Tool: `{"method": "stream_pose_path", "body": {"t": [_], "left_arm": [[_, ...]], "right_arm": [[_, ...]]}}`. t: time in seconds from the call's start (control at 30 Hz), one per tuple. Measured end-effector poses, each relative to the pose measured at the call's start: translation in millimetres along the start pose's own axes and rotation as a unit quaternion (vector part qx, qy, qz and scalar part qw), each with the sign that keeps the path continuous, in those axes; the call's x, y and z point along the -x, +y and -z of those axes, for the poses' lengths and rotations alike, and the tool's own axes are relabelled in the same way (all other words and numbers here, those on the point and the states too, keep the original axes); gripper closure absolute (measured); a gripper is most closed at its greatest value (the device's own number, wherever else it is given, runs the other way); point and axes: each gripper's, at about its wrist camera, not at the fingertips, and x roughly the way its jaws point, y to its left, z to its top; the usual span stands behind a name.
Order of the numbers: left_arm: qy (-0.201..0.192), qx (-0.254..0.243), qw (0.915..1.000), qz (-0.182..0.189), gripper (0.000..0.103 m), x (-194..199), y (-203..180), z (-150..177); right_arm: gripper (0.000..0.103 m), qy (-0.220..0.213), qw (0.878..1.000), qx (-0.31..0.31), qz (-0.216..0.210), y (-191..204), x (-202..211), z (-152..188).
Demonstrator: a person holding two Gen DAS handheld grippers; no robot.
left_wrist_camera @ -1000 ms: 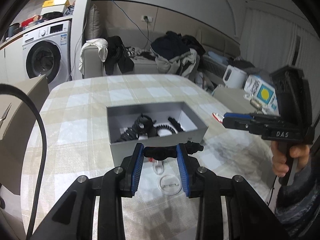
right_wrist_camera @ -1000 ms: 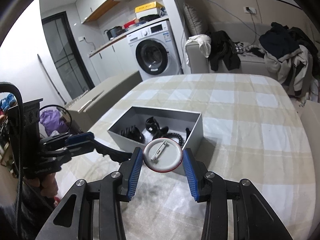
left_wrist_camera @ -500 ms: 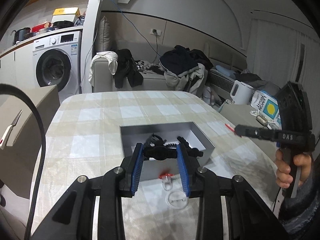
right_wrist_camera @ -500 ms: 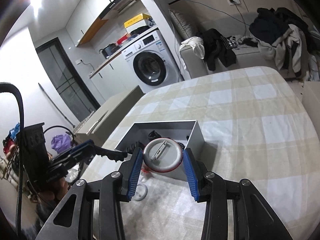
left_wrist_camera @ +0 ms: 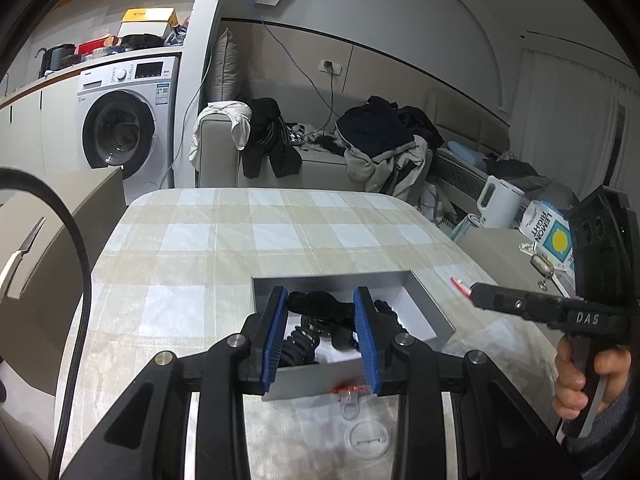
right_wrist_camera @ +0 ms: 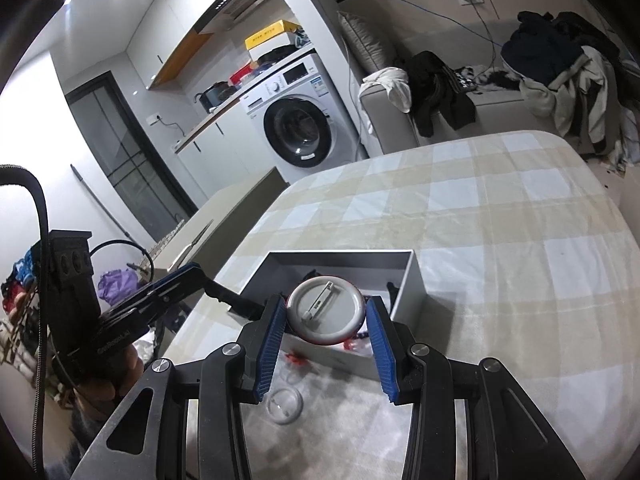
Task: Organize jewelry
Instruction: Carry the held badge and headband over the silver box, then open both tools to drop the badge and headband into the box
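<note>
Both sets of jaws are clamped on something: the left gripper [left_wrist_camera: 320, 330] is partly closed on a black hair clip [left_wrist_camera: 320, 309], and the right gripper [right_wrist_camera: 326, 314] sits a bit wider, pinching a round pin badge [right_wrist_camera: 325, 310] by its edges, pin side facing the camera. Neither grip has budged in the last second. What did change is the position. A second ago both pieces hung short of the grey box [left_wrist_camera: 424, 307], with the clip over the table in front of it. Now the clip is above the box's near end and the badge hangs around its front wall. So my guess is the drop-off comes next. A clear badge [left_wrist_camera: 367, 437] and a small clear clip with a red bit [left_wrist_camera: 349, 399] are waiting on the checked tablecloth [left_wrist_camera: 240, 248] just in front of the box
</note>
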Motion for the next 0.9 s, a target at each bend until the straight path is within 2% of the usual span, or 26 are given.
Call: {"method": "stream_pose_path", "body": {"t": [0.37,0.9], "left_arm": [[0.014,-0.006,0.9998,-0.012,0.076,-24,-9,-5],[0.039,-0.017,0.9988,-0.026,0.075,-41,-18,0]], "right_arm": [[0.063,0.016,0.999,-0.037,0.002,-4,-27,-5],[0.062,0.033,0.998,-0.049,0.021,-10,-41,-5]]}}
